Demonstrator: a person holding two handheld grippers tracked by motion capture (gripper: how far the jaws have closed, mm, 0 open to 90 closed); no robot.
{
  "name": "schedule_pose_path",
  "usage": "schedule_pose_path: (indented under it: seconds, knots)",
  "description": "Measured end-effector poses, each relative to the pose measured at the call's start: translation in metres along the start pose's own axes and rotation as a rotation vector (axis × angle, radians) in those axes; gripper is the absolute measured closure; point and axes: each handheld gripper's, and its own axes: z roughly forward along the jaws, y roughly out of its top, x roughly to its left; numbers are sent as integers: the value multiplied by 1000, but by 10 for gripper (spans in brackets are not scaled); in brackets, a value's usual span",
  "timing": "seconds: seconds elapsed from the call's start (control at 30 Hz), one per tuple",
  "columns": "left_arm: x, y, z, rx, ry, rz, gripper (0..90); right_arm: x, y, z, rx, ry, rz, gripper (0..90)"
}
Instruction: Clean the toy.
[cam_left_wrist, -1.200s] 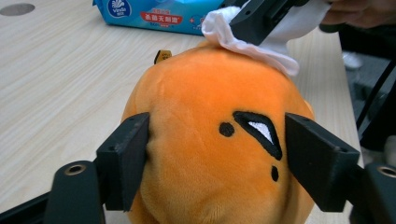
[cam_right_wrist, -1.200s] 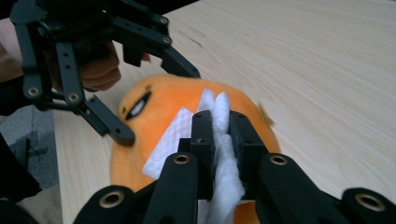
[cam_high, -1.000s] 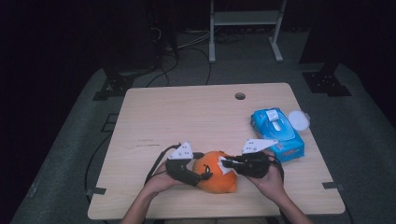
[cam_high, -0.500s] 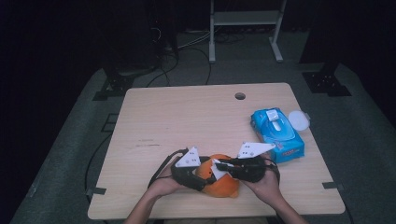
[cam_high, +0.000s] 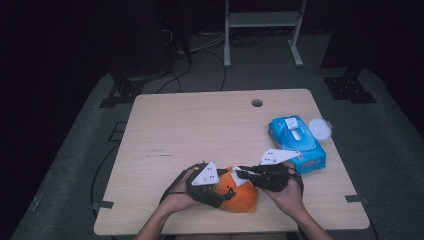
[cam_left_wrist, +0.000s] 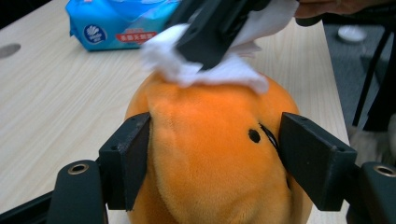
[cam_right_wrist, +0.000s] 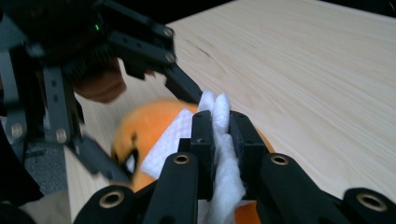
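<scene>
An orange plush toy (cam_high: 242, 199) lies near the table's front edge. My left gripper (cam_high: 226, 193) is shut on it, one jaw pressed against each side of the toy (cam_left_wrist: 210, 154). My right gripper (cam_right_wrist: 220, 125) is shut on a white wipe (cam_right_wrist: 224, 168). It holds the wipe (cam_left_wrist: 219, 74) down on the top of the plush toy (cam_right_wrist: 149, 121). In the high view the right gripper (cam_high: 242, 174) reaches in from the right over the toy. A hand holds each gripper from below.
A blue pack of wet wipes (cam_high: 297, 143) lies to the right, with a round white lid (cam_high: 320, 129) beside it. A small hole (cam_high: 257, 103) sits near the far edge of the wooden table (cam_high: 200, 130). Table legs and cables lie on the floor behind.
The right gripper has shifted left with the wipe across the top of the toy. The left gripper has tilted and moved a little right, still around the toy.
</scene>
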Motion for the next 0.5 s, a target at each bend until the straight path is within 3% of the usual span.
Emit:
schedule_pose_path:
  seconds: [0.13,0.17,0.2,0.23,0.27,0.37,0.5]
  knots:
    - [1,-1,-1,-2,-2,-6,278,0,1,2,1,-3,-1,805]
    - [3,-2,-1,-6,-6,-17,282,-5,-1,0,8,-17,13,806]
    - [6,-5,-1,-6,-10,-44,284,-9,-3,-1,14,-35,14,805]
    - [6,-5,-1,-6,-10,-44,285,-11,-5,-1,22,-47,20,805]
    - [13,-10,-3,-4,-18,-82,287,-16,-8,-2,28,-58,26,806]
    - [21,-18,-6,-15,-48,-143,295,-25,-16,-6,54,-83,49,806]
    - [28,-23,-6,-24,-61,-186,295,-28,-19,-9,63,-87,64,806]
